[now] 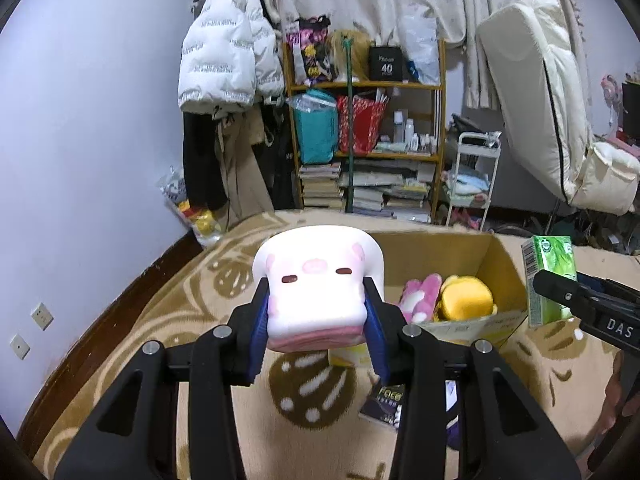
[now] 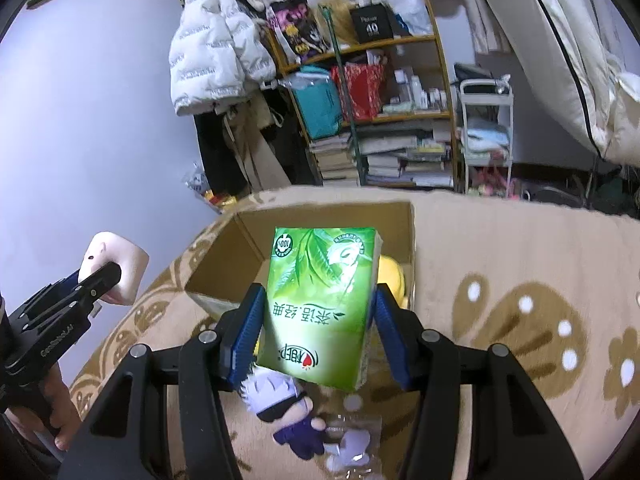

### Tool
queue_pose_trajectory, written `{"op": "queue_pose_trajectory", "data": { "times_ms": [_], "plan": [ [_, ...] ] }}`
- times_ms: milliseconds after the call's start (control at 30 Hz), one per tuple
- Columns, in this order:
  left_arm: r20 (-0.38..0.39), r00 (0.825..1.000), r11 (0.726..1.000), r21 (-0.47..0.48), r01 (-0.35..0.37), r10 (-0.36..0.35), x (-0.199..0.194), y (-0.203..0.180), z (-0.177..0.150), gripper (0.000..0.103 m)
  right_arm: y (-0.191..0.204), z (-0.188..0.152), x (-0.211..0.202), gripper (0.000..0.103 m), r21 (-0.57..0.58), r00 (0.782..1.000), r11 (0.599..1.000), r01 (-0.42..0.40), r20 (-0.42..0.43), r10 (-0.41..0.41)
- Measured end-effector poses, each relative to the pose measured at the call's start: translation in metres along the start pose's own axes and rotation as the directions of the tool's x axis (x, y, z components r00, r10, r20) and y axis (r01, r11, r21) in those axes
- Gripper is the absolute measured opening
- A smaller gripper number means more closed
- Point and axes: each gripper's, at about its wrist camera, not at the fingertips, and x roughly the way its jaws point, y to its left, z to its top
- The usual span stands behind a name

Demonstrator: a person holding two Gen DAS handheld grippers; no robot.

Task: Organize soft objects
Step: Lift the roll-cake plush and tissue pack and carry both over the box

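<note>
My left gripper is shut on a white and pink squishy toy with a face, held above the rug to the left of an open cardboard box. The box holds a pink plush and a yellow plush. My right gripper is shut on a green tissue pack, held over the box's near edge. The left gripper and its toy show at the left of the right wrist view. The tissue pack shows at the right of the left wrist view.
A white-haired doll in purple and a small clear packet lie on the beige patterned rug below the right gripper. A dark booklet lies near the box. A bookshelf, hanging coats and a white cart stand behind.
</note>
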Motion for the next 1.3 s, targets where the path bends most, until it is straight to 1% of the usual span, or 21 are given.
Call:
{"op": "queue_pose_trajectory", "data": {
  "times_ms": [133, 233, 333, 433, 500, 633, 733, 867, 967, 1167, 1300],
  "plan": [
    [0.036, 0.999, 1.000, 0.022, 0.000, -0.001, -0.002, -0.003, 0.017, 0.040, -0.002, 0.015, 0.000, 0.058, 0.013, 1.000, 1.000, -0.025, 0.005, 0.025],
    [0.056, 0.998, 1.000, 0.024, -0.005, 0.004, 0.000, -0.005, 0.029, 0.040, 0.000, 0.028, -0.003, 0.058, -0.005, 0.999, 1.000, -0.005, 0.033, 0.006],
    [0.065, 0.998, 1.000, 0.014, 0.004, -0.005, 0.006, -0.007, 0.041, 0.040, 0.001, 0.043, -0.002, 0.058, -0.001, 0.998, 1.000, -0.006, 0.059, 0.006],
    [0.071, 0.997, 1.000, 0.022, 0.014, -0.016, 0.017, -0.011, 0.051, 0.041, 0.003, 0.055, 0.001, 0.058, -0.010, 0.997, 1.000, -0.001, 0.079, 0.002],
    [0.071, 0.997, 0.999, 0.036, 0.006, -0.008, 0.027, -0.016, 0.054, 0.041, 0.004, 0.060, 0.008, 0.058, -0.029, 0.996, 1.000, 0.010, 0.090, -0.007],
    [0.031, 0.999, 0.999, 0.048, 0.013, -0.014, 0.047, -0.022, 0.051, 0.041, -0.001, 0.057, 0.022, 0.058, -0.024, 0.995, 1.000, 0.015, 0.099, -0.013],
    [0.008, 1.000, 0.998, 0.055, 0.019, -0.020, 0.061, -0.023, 0.044, 0.041, -0.004, 0.051, 0.035, 0.058, -0.032, 0.997, 0.999, 0.026, 0.080, -0.023],
    [-0.029, 0.999, 0.997, 0.066, 0.025, -0.023, 0.078, -0.026, 0.035, 0.041, -0.007, 0.043, 0.054, 0.058, -0.028, 0.999, 1.000, 0.003, 0.046, -0.002],
    [-0.063, 0.998, 0.997, 0.068, 0.034, -0.029, 0.091, -0.028, 0.028, 0.041, -0.007, 0.037, 0.069, 0.058, -0.041, 1.000, 0.999, 0.005, 0.018, -0.004],
    [-0.113, 0.993, 0.996, 0.068, 0.049, -0.042, 0.109, -0.032, 0.018, 0.042, -0.017, 0.027, 0.086, 0.058, -0.023, 1.000, 1.000, -0.008, -0.021, 0.008],
    [-0.148, 0.988, 0.994, 0.093, 0.065, -0.051, 0.119, -0.037, 0.014, 0.042, -0.021, 0.023, 0.093, 0.058, -0.014, 0.999, 1.000, -0.010, -0.038, 0.009]
  ]
}}
